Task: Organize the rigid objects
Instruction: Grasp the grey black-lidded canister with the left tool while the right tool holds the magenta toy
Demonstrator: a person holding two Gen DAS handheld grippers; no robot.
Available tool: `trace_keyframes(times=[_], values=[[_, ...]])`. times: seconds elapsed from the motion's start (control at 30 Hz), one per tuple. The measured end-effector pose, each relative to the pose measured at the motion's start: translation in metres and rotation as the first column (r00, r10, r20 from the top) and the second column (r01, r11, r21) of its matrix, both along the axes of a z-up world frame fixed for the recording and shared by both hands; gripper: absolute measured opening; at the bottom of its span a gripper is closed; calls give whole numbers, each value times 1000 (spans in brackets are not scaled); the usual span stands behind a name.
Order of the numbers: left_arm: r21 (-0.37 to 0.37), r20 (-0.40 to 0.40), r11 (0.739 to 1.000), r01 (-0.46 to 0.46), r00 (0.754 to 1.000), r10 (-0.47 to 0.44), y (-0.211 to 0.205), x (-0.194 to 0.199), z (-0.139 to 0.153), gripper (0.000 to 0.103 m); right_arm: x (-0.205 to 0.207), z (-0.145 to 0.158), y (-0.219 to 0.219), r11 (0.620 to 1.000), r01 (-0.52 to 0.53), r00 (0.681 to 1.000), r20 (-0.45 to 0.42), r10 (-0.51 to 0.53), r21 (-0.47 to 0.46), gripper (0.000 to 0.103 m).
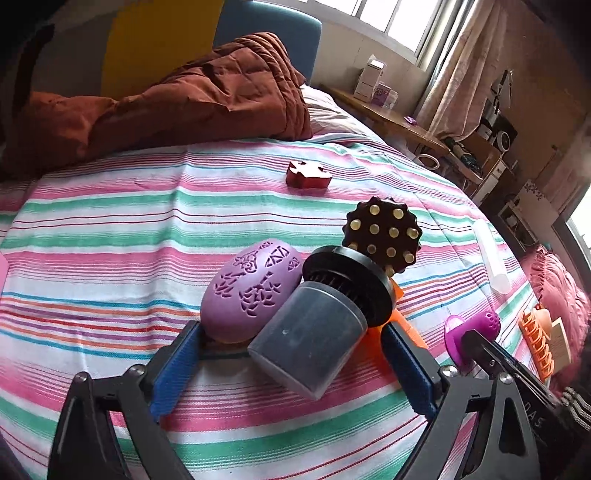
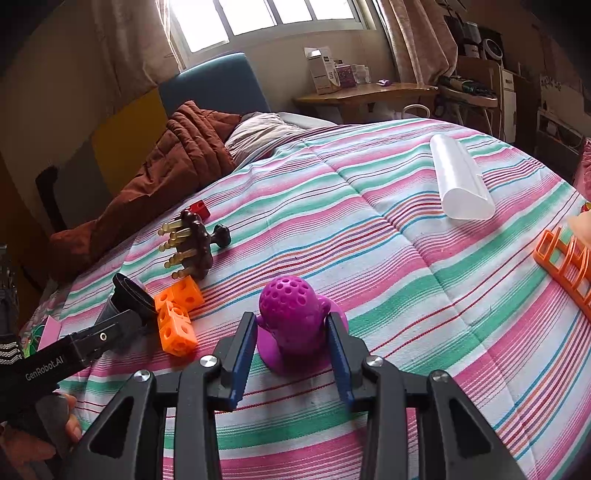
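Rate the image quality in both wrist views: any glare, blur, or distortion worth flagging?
Left wrist view: strong fisheye bending of the striped bedspread, dark vignette corners, the window blown out; the grey cylinder between the left tongs stays sharp. Right wrist view: same curvature, the window overexposed, the purple perforated toy crisp; no motion blur.

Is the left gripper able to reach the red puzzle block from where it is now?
Probably not directly. The grey cup and the purple egg-shaped case lie between the open left gripper and the red puzzle block, so it must go over them.
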State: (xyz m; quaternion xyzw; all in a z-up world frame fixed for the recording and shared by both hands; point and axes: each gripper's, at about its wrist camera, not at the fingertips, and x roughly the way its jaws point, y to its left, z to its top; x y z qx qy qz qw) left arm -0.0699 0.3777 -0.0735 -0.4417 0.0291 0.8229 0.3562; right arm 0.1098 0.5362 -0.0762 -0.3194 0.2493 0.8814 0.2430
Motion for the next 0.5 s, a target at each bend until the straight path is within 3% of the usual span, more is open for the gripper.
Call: trace_keyframes(times=[0.13,0.5], values=[[8,2,999,45,999,-45,4,4,1,58,0,0,-1,1000,1,1000,-2,-1,1,38],[70,-17,997,36,999,-35,-28,26,20,58,2,0,0,1000,1,1000,-10,-1,-5,38]])
